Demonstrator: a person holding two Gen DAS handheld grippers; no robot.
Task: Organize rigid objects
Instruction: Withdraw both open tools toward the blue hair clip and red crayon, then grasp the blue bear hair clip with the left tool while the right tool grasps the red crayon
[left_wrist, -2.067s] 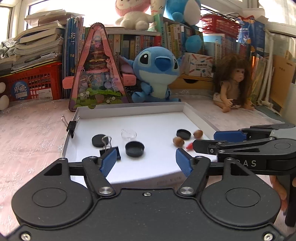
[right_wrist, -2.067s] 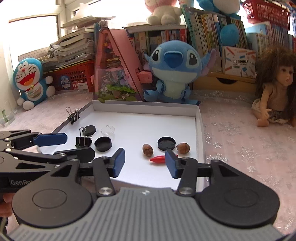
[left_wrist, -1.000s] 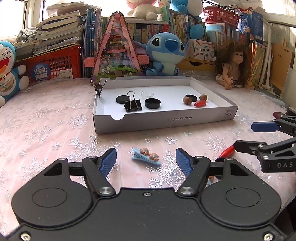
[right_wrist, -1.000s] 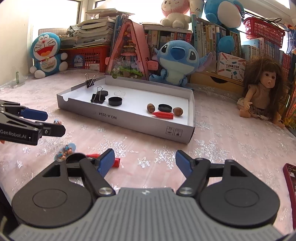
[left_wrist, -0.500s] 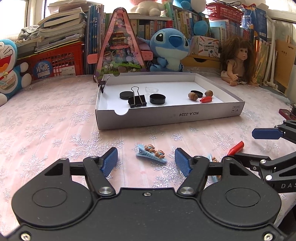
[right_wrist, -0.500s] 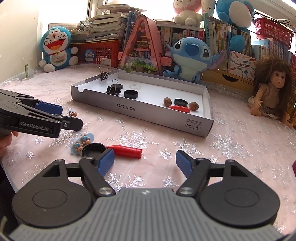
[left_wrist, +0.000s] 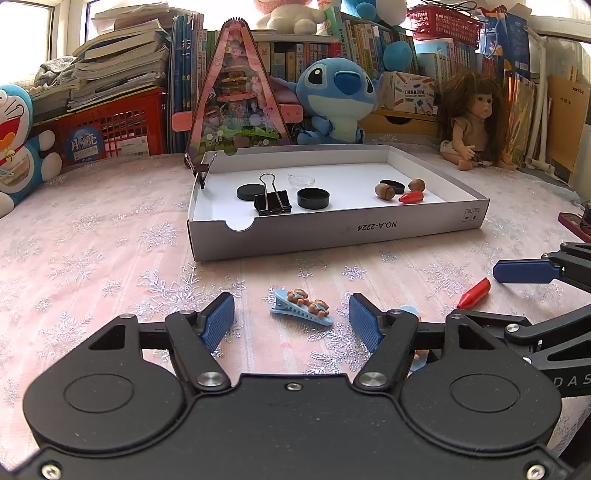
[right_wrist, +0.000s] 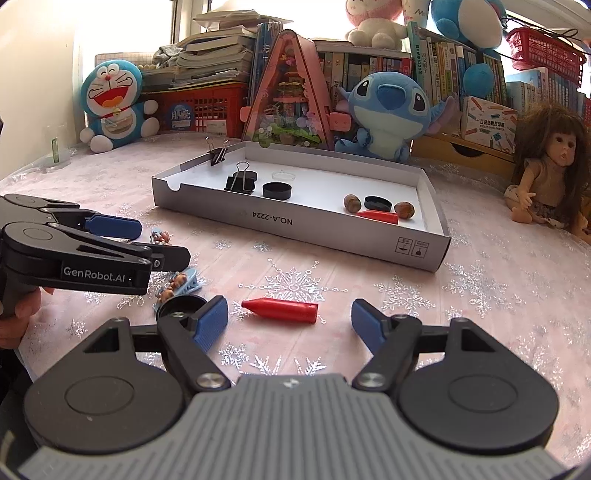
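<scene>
**Both tools lined up on loose items, nothing picked yet**

Step in hand: approach before pickup. Left tool (left_wrist: 291, 321) is spread partway, nothing between the pads, aimed at the blue hair clip (left_wrist: 301, 302) lying flat on the desk (left_wrist: 92, 258) just ahead of it. Right tool (right_wrist: 288, 323) is spread wide, also empty, with the red cap (right_wrist: 280, 311) lying on its side just ahead of the gap. A black lid (right_wrist: 181, 306) sits by its left pad, next to a second clip (right_wrist: 177, 282).

The white box (left_wrist: 332, 232) stands well beyond, already holding a binder clip (left_wrist: 272, 201), black lids, two nuts and another red cap (left_wrist: 410, 197).

Next, probably: lower each tool until the pads straddle its item, then close. The hair clip lies skewed to the left tool's gap, so some wrist turn looks needed. The red cap is round and could roll away.
</scene>
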